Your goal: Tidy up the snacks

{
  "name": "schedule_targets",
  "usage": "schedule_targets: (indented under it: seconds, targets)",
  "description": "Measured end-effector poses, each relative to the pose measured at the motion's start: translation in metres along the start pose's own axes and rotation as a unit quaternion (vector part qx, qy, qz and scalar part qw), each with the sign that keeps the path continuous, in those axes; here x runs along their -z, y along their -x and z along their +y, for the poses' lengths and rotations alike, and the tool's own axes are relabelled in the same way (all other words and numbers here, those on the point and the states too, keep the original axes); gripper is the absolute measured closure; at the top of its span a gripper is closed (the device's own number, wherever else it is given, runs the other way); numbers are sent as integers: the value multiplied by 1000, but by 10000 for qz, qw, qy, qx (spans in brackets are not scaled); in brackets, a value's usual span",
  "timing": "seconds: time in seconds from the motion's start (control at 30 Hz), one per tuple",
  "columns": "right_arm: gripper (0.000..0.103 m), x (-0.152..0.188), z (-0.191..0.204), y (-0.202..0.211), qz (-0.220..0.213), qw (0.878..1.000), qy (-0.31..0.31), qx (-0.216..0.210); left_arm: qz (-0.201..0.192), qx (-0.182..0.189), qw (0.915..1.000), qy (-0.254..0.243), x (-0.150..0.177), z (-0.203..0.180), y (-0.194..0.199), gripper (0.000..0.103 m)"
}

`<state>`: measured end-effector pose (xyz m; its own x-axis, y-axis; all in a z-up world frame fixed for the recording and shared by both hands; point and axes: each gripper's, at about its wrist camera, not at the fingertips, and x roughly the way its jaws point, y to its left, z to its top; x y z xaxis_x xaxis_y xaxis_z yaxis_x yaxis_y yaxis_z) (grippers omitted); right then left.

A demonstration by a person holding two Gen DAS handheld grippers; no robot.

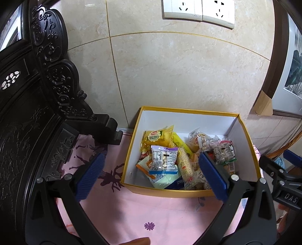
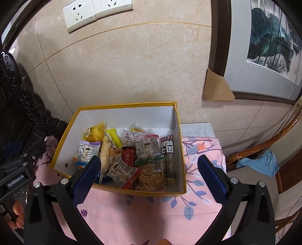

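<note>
Now | left gripper [image 1: 151, 176] agape, empty | right gripper [image 2: 149, 175] agape, empty | both above snack box [image 2: 120, 190]

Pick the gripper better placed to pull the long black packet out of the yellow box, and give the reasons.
Right. The black packet lies along the box wall nearest the open right gripper. From the left gripper, also open, it is hidden behind other snacks.

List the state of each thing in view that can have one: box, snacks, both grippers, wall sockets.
Yellow box: open, no lid on, resting on the pink cloth.
Snack packets: sealed, piled loosely inside the box.
Left gripper: open, empty, in front of the box.
Right gripper: open, empty.
Wall sockets: nothing plugged in.
</note>
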<state>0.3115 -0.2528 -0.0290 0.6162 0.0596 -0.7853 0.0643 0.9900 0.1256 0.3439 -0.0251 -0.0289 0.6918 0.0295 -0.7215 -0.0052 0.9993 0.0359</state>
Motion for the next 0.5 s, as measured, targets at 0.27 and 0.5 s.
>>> schedule_targets:
  seconds: [0.27, 0.5]
  targets:
    - [1, 1, -1, 6, -16, 10000, 12, 3, -11, 0, 10000, -12, 0, 0, 5, 2]
    - [1, 1, 0, 7, -33, 10000, 19, -2, -28, 2, 10000, -20, 0, -1, 6, 2]
